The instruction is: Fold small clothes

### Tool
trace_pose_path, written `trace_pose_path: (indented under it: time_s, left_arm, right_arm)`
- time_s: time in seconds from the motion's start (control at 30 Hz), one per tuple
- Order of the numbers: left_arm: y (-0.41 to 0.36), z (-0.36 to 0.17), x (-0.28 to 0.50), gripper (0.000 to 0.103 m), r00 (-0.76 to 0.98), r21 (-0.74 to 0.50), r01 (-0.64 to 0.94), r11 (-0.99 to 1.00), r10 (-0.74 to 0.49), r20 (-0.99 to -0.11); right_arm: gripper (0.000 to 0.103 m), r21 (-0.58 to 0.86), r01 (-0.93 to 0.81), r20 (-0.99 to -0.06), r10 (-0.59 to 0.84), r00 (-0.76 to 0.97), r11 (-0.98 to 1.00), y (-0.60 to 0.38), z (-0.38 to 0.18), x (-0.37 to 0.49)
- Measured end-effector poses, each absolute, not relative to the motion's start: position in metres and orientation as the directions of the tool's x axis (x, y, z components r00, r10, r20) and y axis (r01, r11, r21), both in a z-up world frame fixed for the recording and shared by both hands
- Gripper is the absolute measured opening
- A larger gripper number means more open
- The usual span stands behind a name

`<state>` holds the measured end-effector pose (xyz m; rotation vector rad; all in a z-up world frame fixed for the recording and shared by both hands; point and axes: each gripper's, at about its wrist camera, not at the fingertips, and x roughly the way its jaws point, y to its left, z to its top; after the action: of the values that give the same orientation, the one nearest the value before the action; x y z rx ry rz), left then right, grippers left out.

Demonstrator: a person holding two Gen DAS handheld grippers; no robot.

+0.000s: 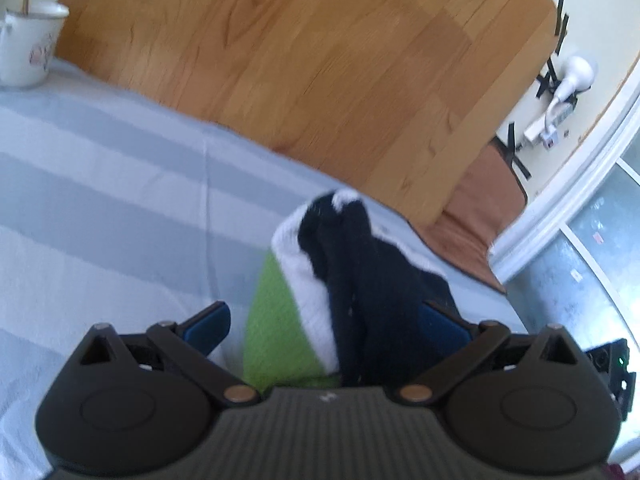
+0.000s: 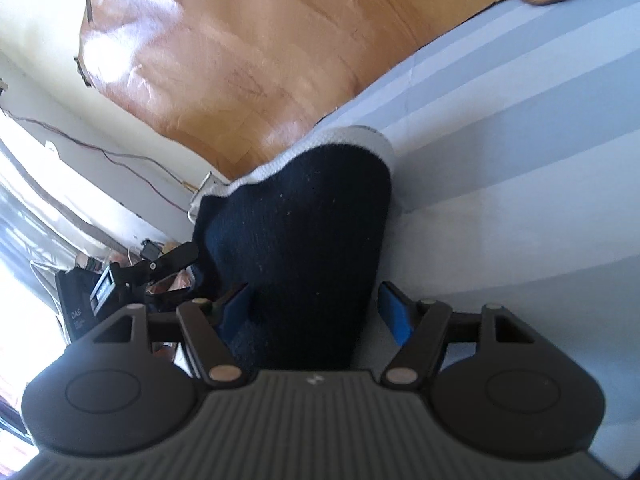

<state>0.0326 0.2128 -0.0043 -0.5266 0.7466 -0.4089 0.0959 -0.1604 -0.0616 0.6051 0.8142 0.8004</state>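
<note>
On the striped cloth (image 1: pixel 100 184), both tools gape around the sock (image 2: pixel 304 232); its near end is hidden.

My left wrist view looks steeply down, close over the cloth (image 1: pixel 120 200); my right wrist view does too, sharing sock (image 2: pixel 304 232) and floor (image 2: pixel 240 40).

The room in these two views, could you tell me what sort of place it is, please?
Probably a room at home: a striped pale blue cloth covers the work surface, wooden plank flooring lies beyond, and a white enamel mug stands nearby.
</note>
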Motion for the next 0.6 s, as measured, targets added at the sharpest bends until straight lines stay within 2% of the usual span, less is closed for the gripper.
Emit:
trace_pose_path:
  time_s: [0.13,0.27,0.3,0.33,0.43,0.6]
  left_arm:
    - [0.202,-0.017,0.041,0.103,0.564,-0.608,0.197,0.769,-0.596,-0.571]
    - [0.183,-0.015,0.041,0.102,0.525,-0.578,0.258,0.774,-0.615,-0.588]
    - [0.179,-0.015,0.042,0.102,0.526,-0.575,0.260,0.776,-0.613,-0.590]
    - [0.177,-0.015,0.043,0.102,0.526,-0.582,0.258,0.771,-0.618,-0.585]
    - [0.172,-0.011,0.048,0.099,0.540,-0.611,0.248,0.752,-0.631,-0.558]
    - [0.150,0.016,0.070,0.092,0.580,-0.589,0.311,0.746,-0.640,-0.505]
  right_arm:
    - [0.081,0.704,-0.422,-0.413,0.812,0.412,0.571,-0.147,-0.060,0.100]
    - [0.083,0.677,-0.466,-0.403,0.816,0.413,0.570,-0.134,-0.061,0.102]
    - [0.079,0.669,-0.475,-0.402,0.816,0.416,0.572,-0.131,-0.061,0.102]
    - [0.068,0.666,-0.477,-0.398,0.814,0.424,0.574,-0.130,-0.063,0.102]
    - [0.048,0.667,-0.498,-0.338,0.822,0.459,0.553,-0.135,-0.062,0.099]
    - [0.044,0.577,-0.571,-0.251,0.792,0.556,0.584,-0.145,-0.037,0.105]
